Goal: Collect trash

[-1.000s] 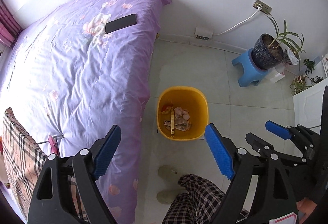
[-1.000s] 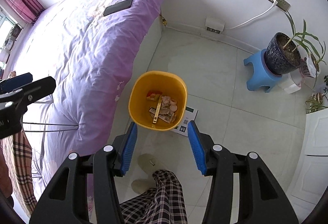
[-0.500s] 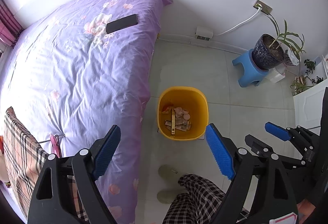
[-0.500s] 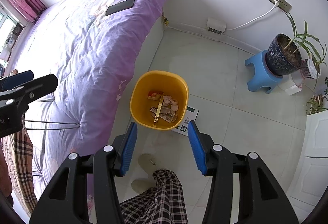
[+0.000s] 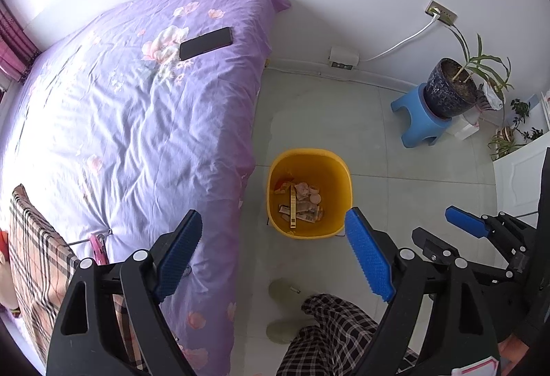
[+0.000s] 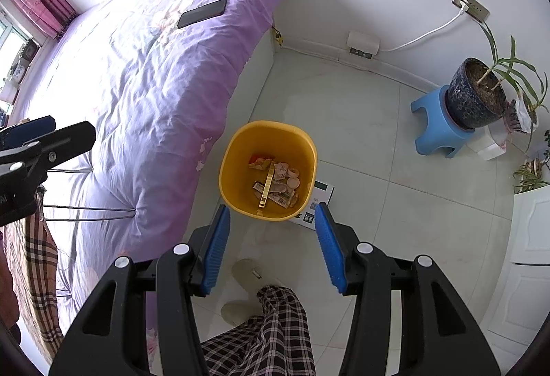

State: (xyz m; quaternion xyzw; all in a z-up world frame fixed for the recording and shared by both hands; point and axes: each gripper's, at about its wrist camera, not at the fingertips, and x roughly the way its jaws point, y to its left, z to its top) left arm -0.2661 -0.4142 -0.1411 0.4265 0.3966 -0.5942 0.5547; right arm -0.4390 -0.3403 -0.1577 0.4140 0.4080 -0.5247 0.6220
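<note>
On the tiled floor beside the bed [image 5: 130, 121] stood the yellow bin [image 6: 268, 171] — wrappers inside — just beyond the right gripper [image 6: 273, 247], whose jaws were parted and empty. The left gripper [image 5: 271, 259] gaped wide, holding nothing — the bin ahead, toward its right finger.

Leaflet [image 6: 318, 200] half under yellow bin [image 6: 233, 149]

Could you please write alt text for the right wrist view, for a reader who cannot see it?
The open, empty right gripper hangs above a yellow bin holding wrappers, on tiled floor beside a purple bed. A phone lies on the bed.
</note>
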